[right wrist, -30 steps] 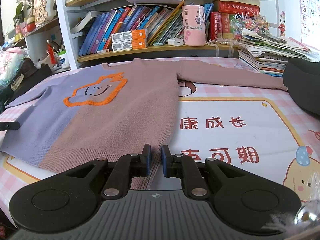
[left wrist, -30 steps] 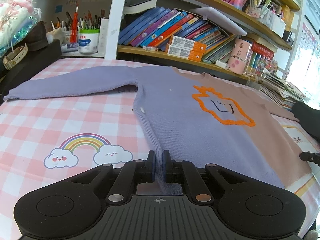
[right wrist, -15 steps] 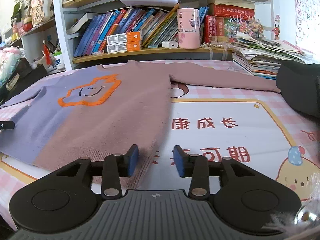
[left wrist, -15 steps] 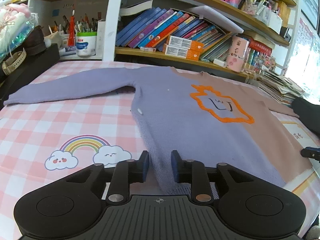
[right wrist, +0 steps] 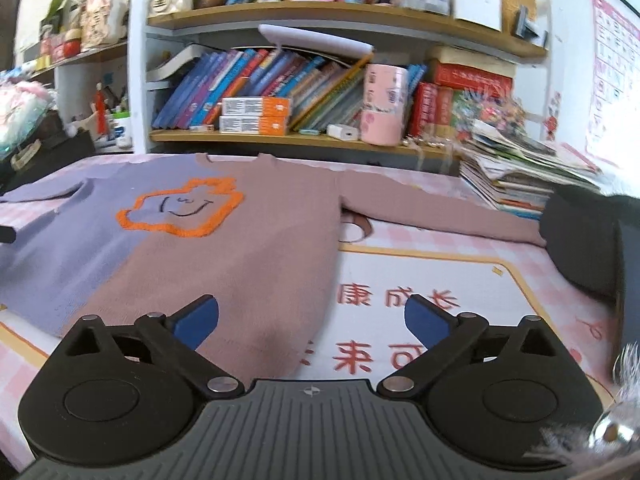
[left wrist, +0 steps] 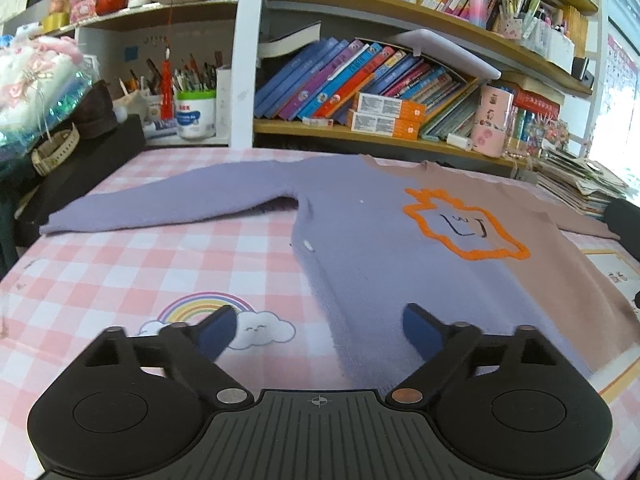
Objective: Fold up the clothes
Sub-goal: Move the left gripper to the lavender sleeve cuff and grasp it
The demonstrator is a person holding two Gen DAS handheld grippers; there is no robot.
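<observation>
A knit sweater (left wrist: pixel 368 248), purple on one half and dusty pink on the other, with an orange outlined face shape, lies flat on the table with both sleeves spread out. It also shows in the right wrist view (right wrist: pixel 256 248). My left gripper (left wrist: pixel 320 328) is open above the purple hem corner, holding nothing. My right gripper (right wrist: pixel 312 320) is open above the pink hem corner, holding nothing. The purple sleeve (left wrist: pixel 168 204) stretches left; the pink sleeve (right wrist: pixel 440 216) stretches right.
The table has a pink checked cloth (left wrist: pixel 120 272) with a rainbow print and a mat with red characters (right wrist: pixel 400 300). Bookshelves (left wrist: pixel 360 92) stand behind. A magazine stack (right wrist: pixel 520 172) and a dark object (right wrist: pixel 580 248) lie at the right; a black box (left wrist: pixel 72 168) is at the left.
Both grippers were shut on the sweater's hem corners a second ago; both have opened wide and let go. The sweater lies flat. Both views have risen and drawn back slightly.
</observation>
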